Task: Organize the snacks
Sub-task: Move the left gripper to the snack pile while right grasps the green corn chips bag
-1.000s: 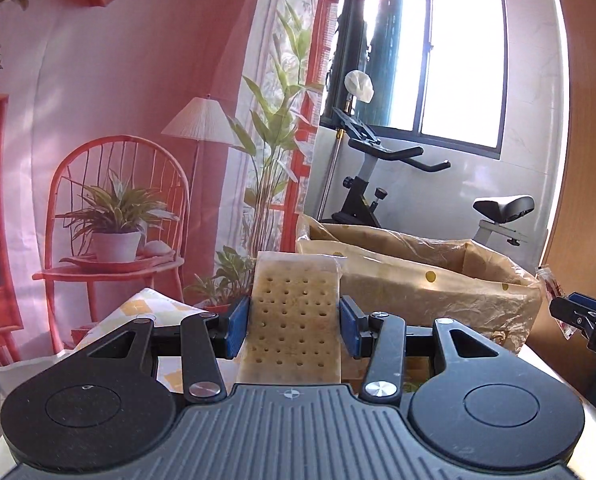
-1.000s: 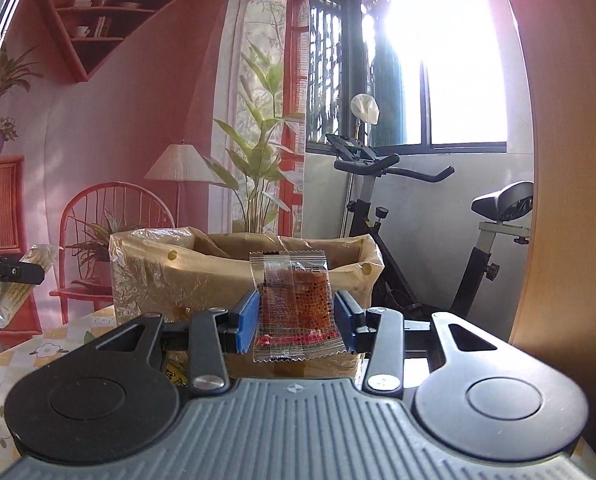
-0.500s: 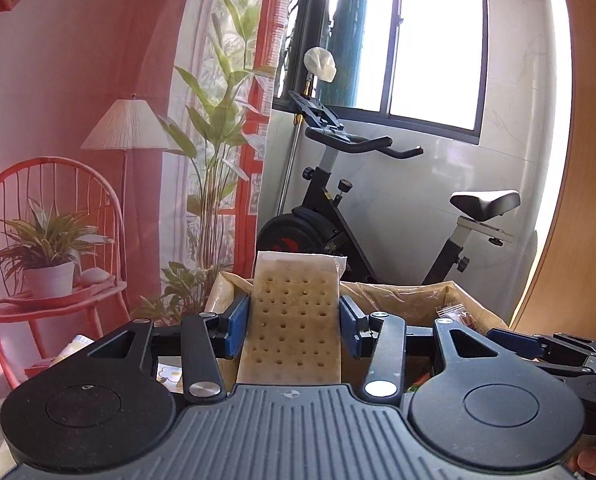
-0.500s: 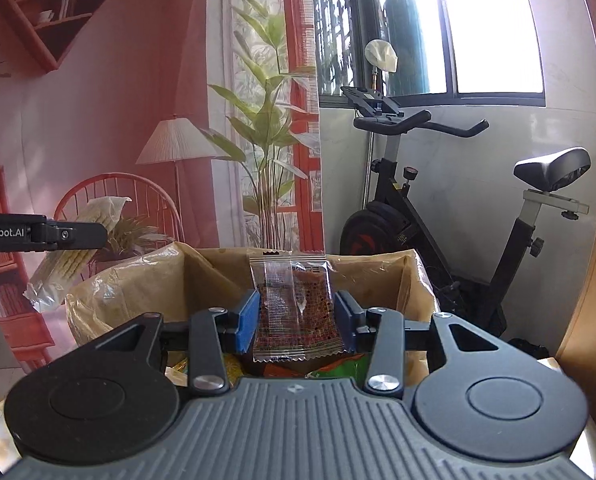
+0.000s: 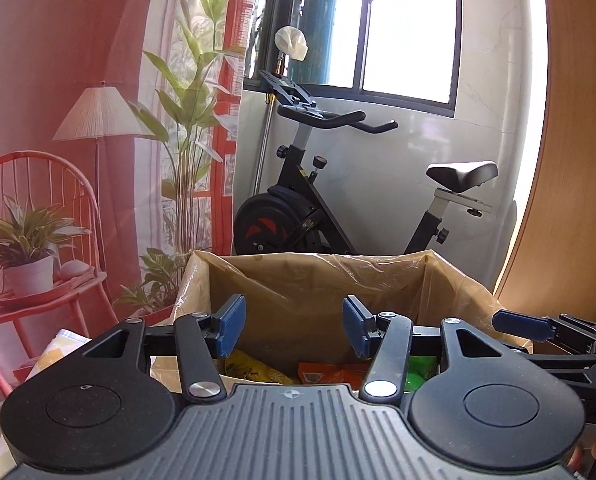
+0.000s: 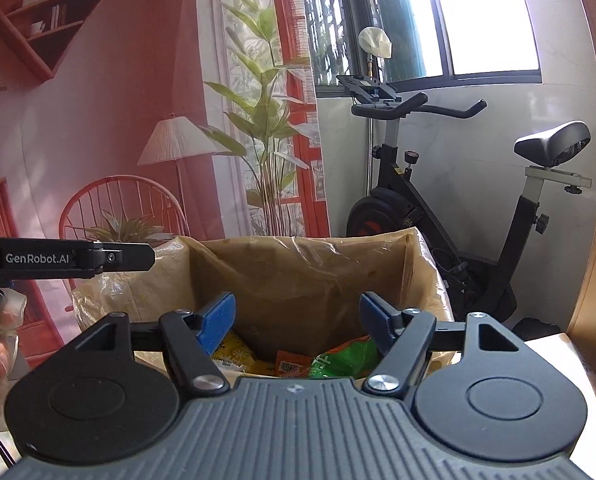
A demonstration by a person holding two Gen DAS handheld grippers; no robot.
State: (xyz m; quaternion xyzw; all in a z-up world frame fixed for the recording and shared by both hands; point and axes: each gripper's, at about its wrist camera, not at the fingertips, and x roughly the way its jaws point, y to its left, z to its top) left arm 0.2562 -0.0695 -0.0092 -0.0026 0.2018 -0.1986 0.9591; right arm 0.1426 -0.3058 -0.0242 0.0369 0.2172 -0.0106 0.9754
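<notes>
Brown plastic-lined cardboard box (image 5: 317,284) sits just beyond both grippers, with yellow, orange and green snack packets (image 6: 298,360) inside. Left gripper (image 5: 290,326) and right gripper (image 6: 298,322) hover over it, fingers spread and empty. Judged next: fetching another snack.

Blue pads (image 5: 229,325) and silver screws (image 6: 381,381) are being shown on black grippers, one being marked "GenRobot.AI" (image 6: 37,258).
</notes>
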